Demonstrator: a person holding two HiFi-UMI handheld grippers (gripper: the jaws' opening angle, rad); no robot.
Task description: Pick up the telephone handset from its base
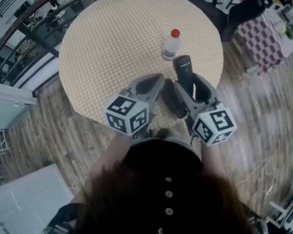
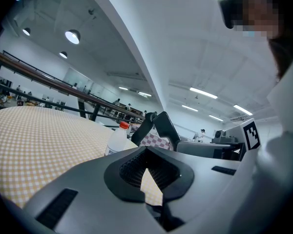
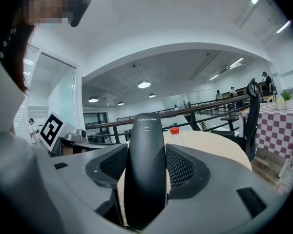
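the left gripper [image 1: 149,84] and right gripper [image 1: 191,84] are smooth grey moulded plastic. each ends in a white marker cube [image 1: 128,115] printed with black squares. the jaws carry black ribbed pads [image 3: 180,167] in dark recesses. the person wears a dark garment [image 1: 158,162] with a row of small pale buttons [image 1: 168,195].

— How much of the handset [image 3: 145,169] shows?
— Its lower end is cut off at the bottom edge of the right gripper view. The bottle [image 3: 174,130] behind it shows only a red cap.
— And the base [image 1: 172,99]?
— Its near end is hidden under the right gripper [image 1: 187,84].
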